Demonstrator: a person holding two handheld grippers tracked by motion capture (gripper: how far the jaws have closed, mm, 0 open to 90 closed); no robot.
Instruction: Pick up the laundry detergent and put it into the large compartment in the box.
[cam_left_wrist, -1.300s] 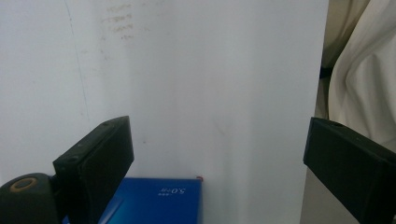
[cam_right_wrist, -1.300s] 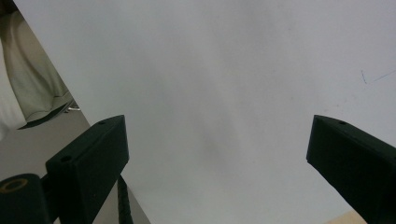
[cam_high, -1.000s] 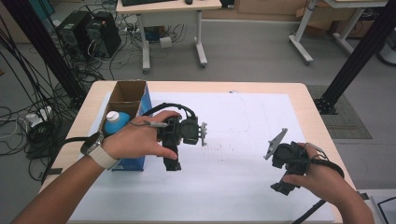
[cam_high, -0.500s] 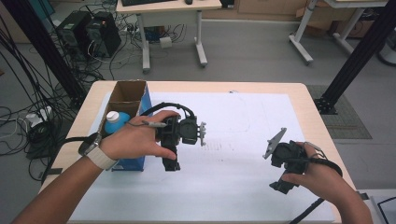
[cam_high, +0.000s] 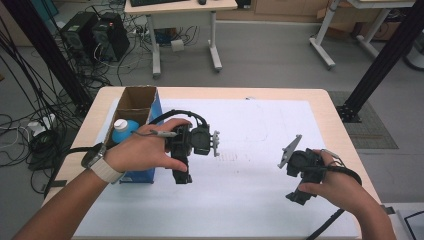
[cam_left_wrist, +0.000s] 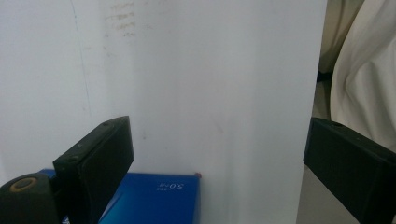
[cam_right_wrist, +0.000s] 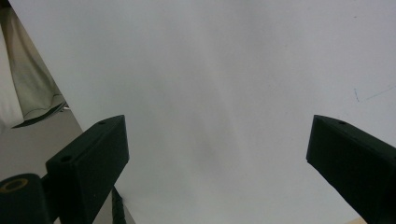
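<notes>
Hovering near the bench's left edge, the left hand-held gripper (cam_high: 181, 176) had its jaws spread wide with nothing between them, just beside the blue rectangular cardboard box (cam_high: 142, 176) that stood open-topped at that edge; the box's blue face (cam_left_wrist: 154, 198) showed beneath its near jaw. Near the bench's right front corner, the right hand-held gripper (cam_high: 299, 196) was equally wide open and empty over the white paper sheet (cam_high: 250, 190)
</notes>
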